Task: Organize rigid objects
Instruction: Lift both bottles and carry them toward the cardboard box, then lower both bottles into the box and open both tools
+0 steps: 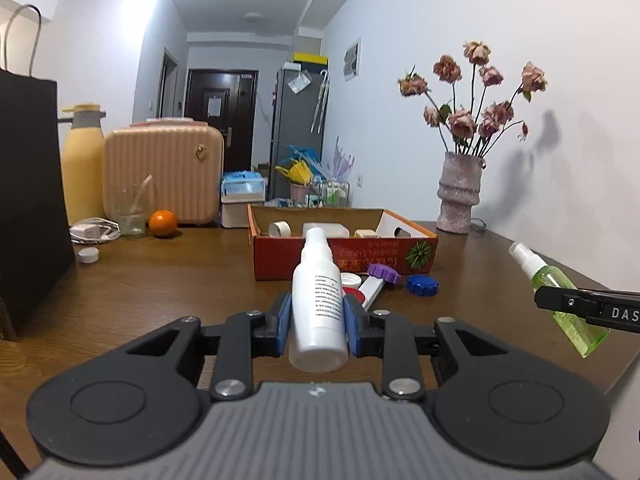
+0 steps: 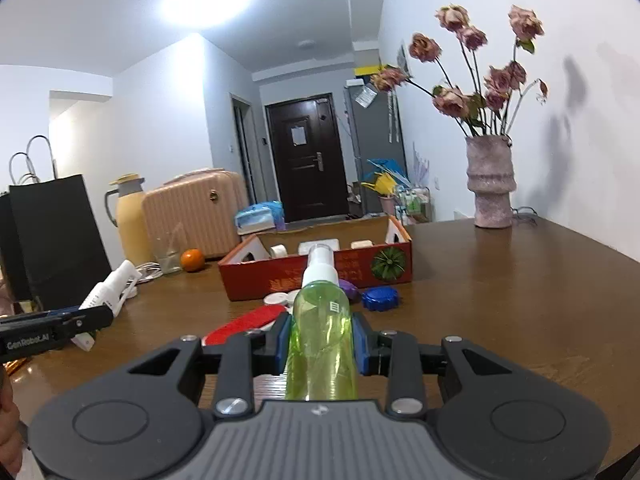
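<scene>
Wooden table (image 1: 160, 280), kinda messy | left gripper (image 1: 316, 316) clamps white bottle (image 1: 318, 300) | right gripper (image 2: 322, 340) clamps green spray bottle (image 2: 322, 328) | step: carrying | next: probably drop both into red box (image 1: 400, 258)

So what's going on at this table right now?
A person is tidying small items with a hand-held gripper in each hand. The left hand-held gripper is shut on a white spray bottle, and the right hand-held gripper is shut on a green spray bottle. Both bottles are lifted off the wooden table, facing the red cardboard box, which already holds a few items. Loose caps lie before it.
</scene>
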The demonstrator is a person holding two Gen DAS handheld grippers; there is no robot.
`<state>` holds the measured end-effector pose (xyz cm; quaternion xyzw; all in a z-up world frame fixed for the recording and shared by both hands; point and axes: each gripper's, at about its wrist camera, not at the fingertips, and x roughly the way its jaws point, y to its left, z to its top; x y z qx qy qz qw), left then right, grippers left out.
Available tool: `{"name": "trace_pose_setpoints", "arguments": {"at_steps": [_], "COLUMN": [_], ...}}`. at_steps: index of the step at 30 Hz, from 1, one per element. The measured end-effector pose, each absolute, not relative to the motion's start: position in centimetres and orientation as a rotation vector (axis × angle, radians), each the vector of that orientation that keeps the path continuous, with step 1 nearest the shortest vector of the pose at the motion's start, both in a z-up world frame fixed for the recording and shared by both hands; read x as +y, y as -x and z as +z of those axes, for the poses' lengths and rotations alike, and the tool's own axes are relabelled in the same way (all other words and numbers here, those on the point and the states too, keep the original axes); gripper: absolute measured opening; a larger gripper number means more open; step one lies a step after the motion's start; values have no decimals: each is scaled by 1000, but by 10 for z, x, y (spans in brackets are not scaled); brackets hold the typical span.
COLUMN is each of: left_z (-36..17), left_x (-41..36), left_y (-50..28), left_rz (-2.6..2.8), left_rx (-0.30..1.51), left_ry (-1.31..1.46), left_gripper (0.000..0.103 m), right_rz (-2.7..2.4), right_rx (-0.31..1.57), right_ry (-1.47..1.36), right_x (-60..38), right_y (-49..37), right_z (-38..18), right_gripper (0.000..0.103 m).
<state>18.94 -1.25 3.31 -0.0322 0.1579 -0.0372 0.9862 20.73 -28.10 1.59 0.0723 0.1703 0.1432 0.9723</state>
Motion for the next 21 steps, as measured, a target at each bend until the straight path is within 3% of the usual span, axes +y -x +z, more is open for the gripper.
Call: {"name": "trace_pose_setpoints", "arguments": {"at_steps": [11, 21], "left_z": [50, 34], "left_x": [6, 19], "left_y": [-341, -532], "left_rz": [-91, -16], "left_rx": [359, 501], "left_ry": [44, -24], "left_gripper": [28, 28], "right_rz": [279, 242], "right_rx": [357, 493], "right_ry": [-129, -21], "right_x": [-290, -259], "right_y": [-333, -544], "right_z": [35, 25], "right_gripper": [30, 30]}}
